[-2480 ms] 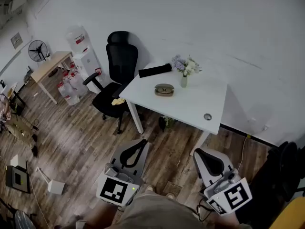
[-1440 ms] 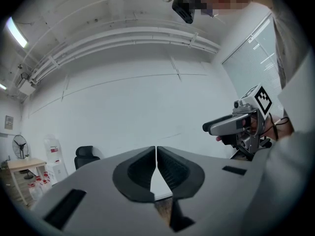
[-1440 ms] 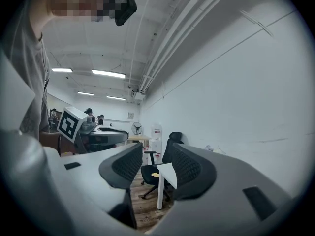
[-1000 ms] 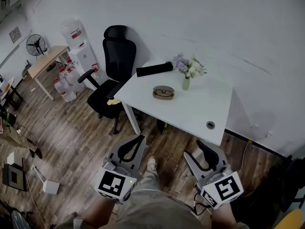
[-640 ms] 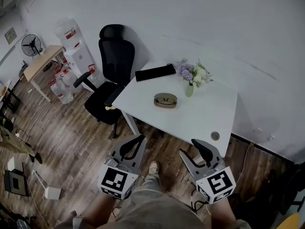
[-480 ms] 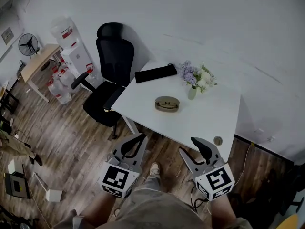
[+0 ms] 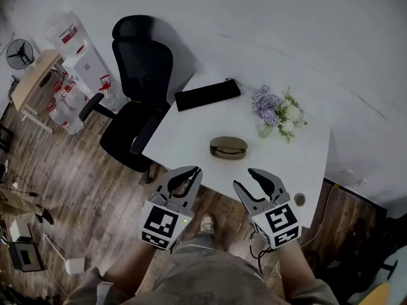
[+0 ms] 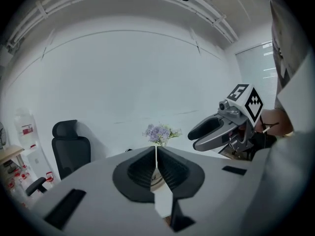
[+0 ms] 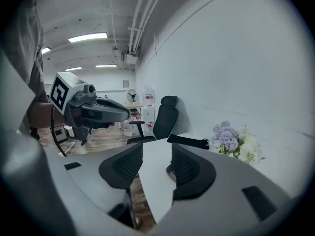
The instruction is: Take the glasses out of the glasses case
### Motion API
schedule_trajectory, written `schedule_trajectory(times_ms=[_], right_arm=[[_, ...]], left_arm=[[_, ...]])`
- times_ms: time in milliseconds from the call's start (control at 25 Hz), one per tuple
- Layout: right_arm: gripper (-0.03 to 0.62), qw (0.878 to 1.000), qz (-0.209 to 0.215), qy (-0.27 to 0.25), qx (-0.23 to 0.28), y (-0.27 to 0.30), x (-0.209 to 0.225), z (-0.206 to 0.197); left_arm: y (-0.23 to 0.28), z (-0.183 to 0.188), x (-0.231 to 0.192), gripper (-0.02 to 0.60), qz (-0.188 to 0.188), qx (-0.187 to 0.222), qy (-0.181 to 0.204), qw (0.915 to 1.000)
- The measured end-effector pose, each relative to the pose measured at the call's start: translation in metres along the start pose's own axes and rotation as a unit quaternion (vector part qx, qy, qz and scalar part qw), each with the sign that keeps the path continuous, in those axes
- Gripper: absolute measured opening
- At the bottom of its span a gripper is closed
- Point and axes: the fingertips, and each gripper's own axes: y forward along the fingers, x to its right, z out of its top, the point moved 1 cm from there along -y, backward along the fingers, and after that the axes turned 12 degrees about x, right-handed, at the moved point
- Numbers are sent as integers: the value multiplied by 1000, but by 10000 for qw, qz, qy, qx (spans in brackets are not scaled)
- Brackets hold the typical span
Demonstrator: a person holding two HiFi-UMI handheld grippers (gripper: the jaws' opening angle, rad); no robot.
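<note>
An olive oval glasses case [image 7: 228, 147] lies closed on the white table [image 7: 191, 129], near its middle. Both grippers hang in the air just short of the table's near edge, apart from the case. My left gripper [image 7: 191, 174] is shut with nothing in it; in the left gripper view its pads [image 8: 156, 163] meet and hide nearly all of the case. My right gripper [image 7: 252, 182] is open and empty. In the right gripper view [image 9: 155, 163] the table edge shows between the jaws, and the case [image 9: 169, 171] peeks out beside the right-hand jaw.
A vase of purple and white flowers [image 7: 277, 112] stands right of the case, and a long black pouch [image 7: 207, 94] lies at the table's far edge. A black office chair [image 7: 135, 81] stands left of the table, with a water dispenser [image 7: 77, 51] beyond it. A round cable hole [image 7: 299, 199] sits near the table's right corner.
The head view has closed in on the table. Both grippers have risen and come forward to the table's near edge. The case has not moved.
</note>
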Motion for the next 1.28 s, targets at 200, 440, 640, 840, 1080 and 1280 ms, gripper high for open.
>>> schedule_trajectory(times_ms=[200,440,640,840,1080,1280], right_arm=[[181,9987,18,60,-499,54,21,-29],[169,9941,-54,145,-1072,92,47,-73],[138,9888,147,-26,-1485,120,44,-99],[135,9811,390,-99,-1893,141,48,-133],[133,9710,660,15,-2297,159,53,-177],[129,9632,763,191,-2569,171,57,-220]], left_arm=[[35,-30,-34,25,-184,-239,-113,9995],[63,-69,-57,25,-265,-506,-329,9978],[80,-97,-69,24,-305,-756,-487,9955],[97,-122,-65,25,-413,-973,-608,9925],[114,-167,-60,24,-441,-1372,-738,9868],[125,-210,-54,24,-469,-1743,-892,9795]])
